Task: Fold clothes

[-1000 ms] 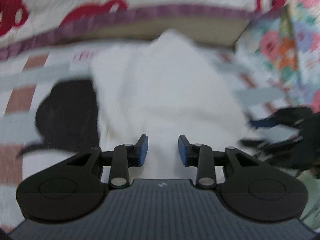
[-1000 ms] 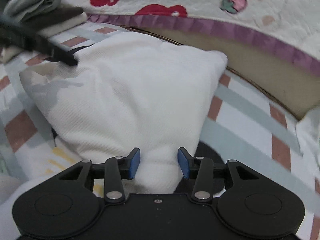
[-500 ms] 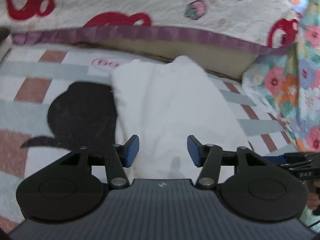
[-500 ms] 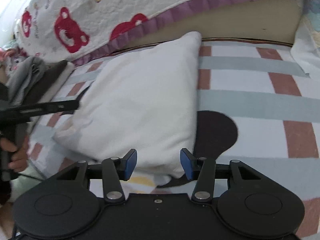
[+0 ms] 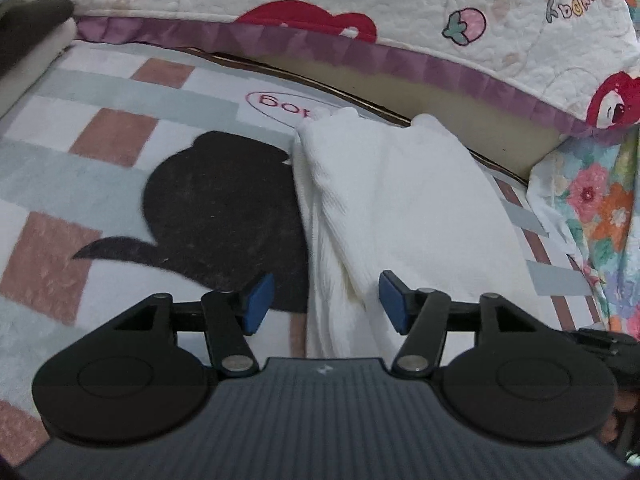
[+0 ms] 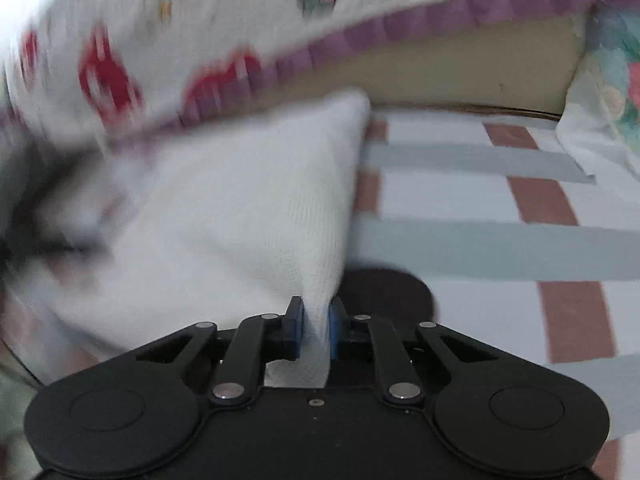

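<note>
The white knit garment (image 5: 404,208) lies folded on a striped blanket (image 5: 80,128) that covers the bed, partly overlapping a black cartoon shape (image 5: 224,216) printed on the blanket.

Left tongs (image 5: 326,300): released. The two blue pads (image 5: 256,300) stand wide apart over the near edge of the garment, and no fabric is held between them. In the left wrist view the garment extends from the tongs toward 12 o'clock, ending just short of a purple-edged quilt (image 5: 360,8) printed with red bears and a strawberry. A floral fabric (image 5: 600,200) lies at 3 o'clock. A dark folded item (image 5: 28,28) sits at 10 o'clock.

Right tongs (image 6: 316,328): clenched on the white knit garment (image 6: 240,216). The pads pinch a near corner of the fabric, which passes between them and hangs a little below. The right wrist view is motion-blurred, chiefly on its left side. In it the garment spreads from the tongs toward 11 o'clock, and the striped blanket (image 6: 500,240) occupies 2 to 4 o'clock.
</note>
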`<act>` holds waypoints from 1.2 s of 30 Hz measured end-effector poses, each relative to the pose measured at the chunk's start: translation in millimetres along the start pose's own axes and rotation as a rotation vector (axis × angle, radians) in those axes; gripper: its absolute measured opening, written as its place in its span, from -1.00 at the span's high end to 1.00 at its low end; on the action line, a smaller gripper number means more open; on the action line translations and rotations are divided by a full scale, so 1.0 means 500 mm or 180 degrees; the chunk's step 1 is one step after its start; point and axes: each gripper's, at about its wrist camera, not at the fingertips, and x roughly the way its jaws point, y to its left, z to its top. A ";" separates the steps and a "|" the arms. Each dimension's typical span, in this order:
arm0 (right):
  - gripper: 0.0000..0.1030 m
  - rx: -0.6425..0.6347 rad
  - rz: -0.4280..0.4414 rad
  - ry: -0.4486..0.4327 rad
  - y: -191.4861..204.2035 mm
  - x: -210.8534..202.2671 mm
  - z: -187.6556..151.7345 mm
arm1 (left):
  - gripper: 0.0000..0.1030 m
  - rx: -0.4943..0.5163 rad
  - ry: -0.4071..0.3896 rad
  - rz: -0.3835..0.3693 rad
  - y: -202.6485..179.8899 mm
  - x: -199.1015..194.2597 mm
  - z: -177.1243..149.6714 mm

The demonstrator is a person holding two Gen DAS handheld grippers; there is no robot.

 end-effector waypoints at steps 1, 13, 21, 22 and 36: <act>0.73 -0.0038 -0.0037 0.0031 0.001 0.004 -0.002 | -0.11 0.0024 0.0019 -0.0011 -0.003 0.006 0.007; 0.35 -0.0445 -0.0117 -0.0065 0.031 -0.006 0.034 | -0.01 0.1115 0.0089 0.0395 -0.082 0.169 0.114; 0.22 -0.1053 -0.0028 -0.0409 0.054 0.080 0.150 | 0.08 0.1319 -0.0039 0.0639 -0.090 0.198 0.139; 0.24 -0.1005 -0.0061 -0.0430 0.043 0.084 0.156 | 0.08 0.1286 -0.0020 0.0634 -0.086 0.200 0.142; 1.00 -0.0317 -0.0689 -0.0714 -0.117 0.129 0.237 | 0.03 0.0868 0.0107 0.0533 -0.051 0.192 0.156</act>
